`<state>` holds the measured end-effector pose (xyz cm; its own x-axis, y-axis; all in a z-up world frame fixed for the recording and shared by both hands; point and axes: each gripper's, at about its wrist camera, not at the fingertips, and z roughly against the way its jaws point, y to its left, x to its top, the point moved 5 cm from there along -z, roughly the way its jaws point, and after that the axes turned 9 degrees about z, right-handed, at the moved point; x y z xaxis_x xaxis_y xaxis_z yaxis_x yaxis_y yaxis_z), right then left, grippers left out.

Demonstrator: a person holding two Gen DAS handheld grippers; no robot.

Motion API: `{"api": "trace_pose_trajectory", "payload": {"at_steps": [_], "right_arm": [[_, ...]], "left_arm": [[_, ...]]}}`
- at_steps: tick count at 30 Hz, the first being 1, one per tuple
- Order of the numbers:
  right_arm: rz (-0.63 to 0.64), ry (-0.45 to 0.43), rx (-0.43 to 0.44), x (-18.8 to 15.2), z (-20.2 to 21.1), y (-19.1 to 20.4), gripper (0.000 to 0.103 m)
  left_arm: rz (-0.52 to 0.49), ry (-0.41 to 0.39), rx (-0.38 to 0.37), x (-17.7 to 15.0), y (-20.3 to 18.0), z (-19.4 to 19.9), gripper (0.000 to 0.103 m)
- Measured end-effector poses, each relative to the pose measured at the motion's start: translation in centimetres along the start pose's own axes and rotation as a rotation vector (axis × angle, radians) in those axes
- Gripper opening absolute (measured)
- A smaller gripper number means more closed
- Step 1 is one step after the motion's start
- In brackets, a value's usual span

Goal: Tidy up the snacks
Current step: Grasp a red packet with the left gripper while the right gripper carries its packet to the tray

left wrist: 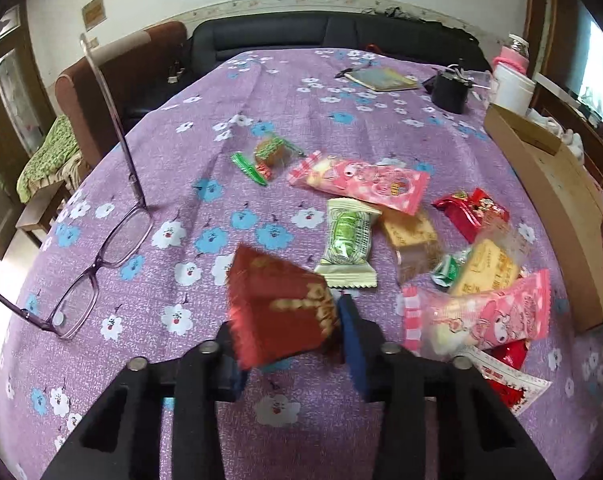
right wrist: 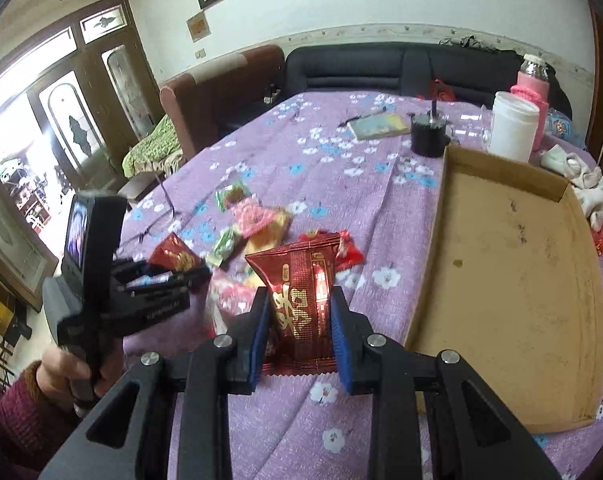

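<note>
My left gripper (left wrist: 289, 336) is shut on a dark red snack packet with gold print (left wrist: 279, 312), held above the purple flowered tablecloth (left wrist: 221, 128). My right gripper (right wrist: 299, 320) is shut on another red packet with gold characters (right wrist: 301, 292), held upright just left of the empty cardboard tray (right wrist: 513, 280). Loose snacks lie on the cloth: a green-and-white packet (left wrist: 347, 246), a pink packet (left wrist: 361, 182), a second pink packet (left wrist: 485, 316), a small red packet (left wrist: 471, 212), yellow biscuit packets (left wrist: 411, 236). The left gripper with its packet also shows in the right wrist view (right wrist: 173, 268).
Purple glasses (left wrist: 101, 248) lie at the left of the cloth. A notebook (left wrist: 381, 78), a black cup (left wrist: 449, 92), a white jar (right wrist: 511, 126) and a pink-sleeved bottle (right wrist: 531, 84) stand at the far end. Sofas stand behind the table.
</note>
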<state>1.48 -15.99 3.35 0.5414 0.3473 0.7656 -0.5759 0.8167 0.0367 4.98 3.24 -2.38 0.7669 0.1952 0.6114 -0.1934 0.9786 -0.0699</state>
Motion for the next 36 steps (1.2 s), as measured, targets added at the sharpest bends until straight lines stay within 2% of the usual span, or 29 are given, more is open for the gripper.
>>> {"api": "trace_pose_trajectory", "payload": {"at_steps": [2,6,11,16,23,36], "right_arm": [[-0.015,-0.030,-0.003,0.5,0.5,-0.4,0.028],[-0.062,-0.076,0.006,0.2,0.2,-1.9,0.028],[-0.096,-0.066,0.017,-0.8,-0.8,-3.4,0.028],[-0.109,-0.108,-0.004,-0.7,0.6,-4.5,0.028],[-0.144,-0.102,-0.030,-1.0,0.8,-5.8,0.028],[-0.240,-0.119,-0.074,-1.5,1.9,-9.5,0.028]], "left_arm": [[0.011,-0.004,0.011,-0.2,0.3,0.2,0.038],[0.056,0.008,-0.029,-0.5,1.1,0.9,0.037],[0.070,-0.011,-0.027,-0.6,0.6,2.0,0.037],[0.019,-0.062,-0.002,-0.4,-1.6,3.6,0.037],[-0.051,-0.122,0.003,-0.1,-4.4,5.8,0.037],[-0.126,-0.149,-0.046,1.0,-10.2,7.1,0.037]]}}
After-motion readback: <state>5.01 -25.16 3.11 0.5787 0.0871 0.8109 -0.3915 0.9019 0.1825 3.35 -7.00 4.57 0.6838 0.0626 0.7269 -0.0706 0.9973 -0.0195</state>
